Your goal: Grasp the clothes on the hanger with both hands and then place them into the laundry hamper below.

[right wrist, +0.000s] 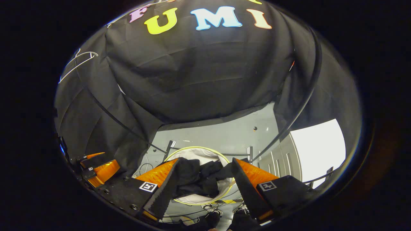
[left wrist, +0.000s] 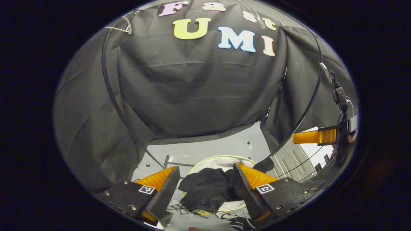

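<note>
While both grippers hang above the laundry hamper (left wrist: 221, 158), neither one has anything between its fingers. Seen from the left gripper view, the left gripper (left wrist: 205, 183) is tipped downward over the hamper with its jaws spread wide apart, and the black clothes (left wrist: 205, 191) lie bunched in a heap inside the hamper's white lining, draped partly over its near rim, well below the fingers and not touched by them. From the right gripper view, the right gripper (right wrist: 204, 183) is held in much the same pose, angled down at the hamper (right wrist: 205, 150) with its jaws likewise wide apart, the clothes (right wrist: 200, 179) showing in the gap between the fingers but lying down in the hamper rather than gripped. That same view catches the left gripper (right wrist: 101, 170) off to the left of the hamper and higher than it, close against the booth's black cloth wall (right wrist: 199, 73); how its jaws stand from that angle I cannot tell. In the left gripper view the right gripper (left wrist: 313, 137) shows far to the right of the hamper and above it, pointing sideways. Behind the hamper a grey floor (left wrist: 205, 150) runs to the foot of the cloth wall (left wrist: 199, 89), and a white hanger (left wrist: 123, 27) hangs bare high above the hamper to the left, also seen in the right gripper view (right wrist: 77, 62).
</note>
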Available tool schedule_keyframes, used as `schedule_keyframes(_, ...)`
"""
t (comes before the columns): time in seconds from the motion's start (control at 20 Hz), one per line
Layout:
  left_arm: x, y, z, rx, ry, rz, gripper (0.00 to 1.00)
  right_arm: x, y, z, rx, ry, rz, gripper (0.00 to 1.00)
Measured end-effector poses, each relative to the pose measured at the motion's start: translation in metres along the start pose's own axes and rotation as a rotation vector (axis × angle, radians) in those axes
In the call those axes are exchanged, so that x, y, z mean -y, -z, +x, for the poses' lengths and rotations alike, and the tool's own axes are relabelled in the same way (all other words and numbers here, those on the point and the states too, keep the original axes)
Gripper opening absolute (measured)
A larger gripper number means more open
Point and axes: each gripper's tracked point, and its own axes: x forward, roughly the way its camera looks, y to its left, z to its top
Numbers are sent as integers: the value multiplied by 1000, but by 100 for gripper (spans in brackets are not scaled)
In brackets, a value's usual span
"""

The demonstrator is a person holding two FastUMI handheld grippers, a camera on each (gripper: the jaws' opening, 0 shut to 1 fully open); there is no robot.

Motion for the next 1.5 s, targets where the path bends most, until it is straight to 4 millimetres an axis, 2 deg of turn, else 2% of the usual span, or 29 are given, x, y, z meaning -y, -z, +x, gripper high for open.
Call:
schedule_keyframes(0.15,8,1,-19,1,-15,-3,97,21,-9,-20,51,21,5,98)
schedule_keyframes(0.3,15,-8,-43,18,-52,-29,97,44,-19,-41,95,20,11,98)
schedule_keyframes(0.5,34,-37,-88,74,-124,-45,97,76,-34,-73,158,-8,-11,98)
schedule_keyframes(0.65,58,-69,-125,137,-189,-53,97,102,-55,-106,240,-40,-31,98)
schedule_keyframes(0.75,79,-95,-155,194,-225,-61,97,121,-73,-132,321,-48,-38,98)
schedule_keyframes(0.9,113,-126,-194,290,-271,-59,97,146,-94,-160,422,-61,-53,98)
schedule_keyframes(1.1,169,-180,-235,453,-284,-30,97,172,-125,-207,568,-61,-74,98)
schedule_keyframes(1.2,199,-206,-254,530,-283,-2,97,178,-143,-233,649,-62,-55,98)
schedule_keyframes(1.3,223,-228,-283,624,-294,34,97,181,-159,-253,722,-55,-31,98)
schedule_keyframes(1.35,232,-238,-295,660,-293,47,96,182,-165,-261,746,-48,-14,92)
schedule_keyframes(1.5,256,-267,-319,731,-246,48,97,178,-187,-279,828,-34,18,97)
